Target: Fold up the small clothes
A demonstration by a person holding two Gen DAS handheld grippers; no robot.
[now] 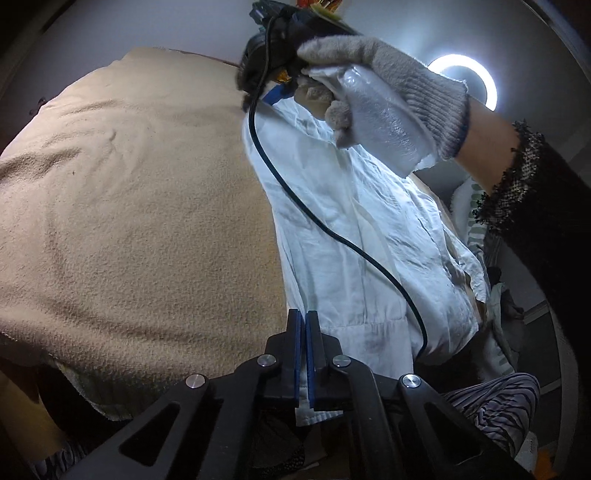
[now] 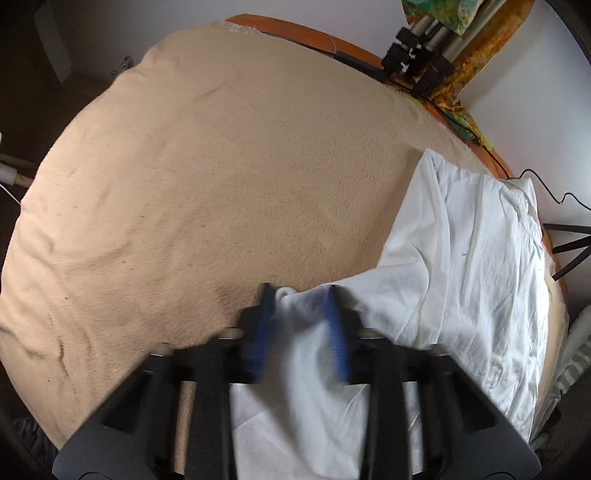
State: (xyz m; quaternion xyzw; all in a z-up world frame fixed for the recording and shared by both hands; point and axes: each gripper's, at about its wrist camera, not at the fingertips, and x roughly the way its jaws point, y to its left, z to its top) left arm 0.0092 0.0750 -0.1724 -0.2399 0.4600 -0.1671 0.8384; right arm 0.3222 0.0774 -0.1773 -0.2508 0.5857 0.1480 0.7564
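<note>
Now the white garment [image 1: 354,229] is seen stretched out along the right side of the beige blanket [image 1: 140,206] that covers the work surface. In the left wrist view, the left gripper [image 1: 303,321] is closed right down: its blue pads [image 1: 297,347] are pressed together, and a thin white edge of the garment is pinched between them, the hem showing just below the fingers. Beyond it, the cloth runs away and upward, wrinkled, toward a gloved hand [image 1: 388,92] wrapped around the handle of the other tool, with a black cable [image 1: 332,225] draped across the fabric.

From the right wrist view, the right gripper [image 2: 301,295] is pointed steeply down at the garment [image 2: 469,258]. Its blue pads [image 2: 334,332] are blurred and appear set apart, with a gathered fold of white cloth bunched between them; whether the pads are actually pressing on that fold cannot be told through the blur. The rest of the garment is spread to the right, lying partly doubled over itself near the orange rim of the table [image 2: 317,35]. The blanket [image 2: 207,177] to the left is left bare. At the far edge, some black clamps [image 2: 417,62] and a patterned yellow-green cloth [image 2: 450,14] are visible. No containers are shown in either view.
</note>
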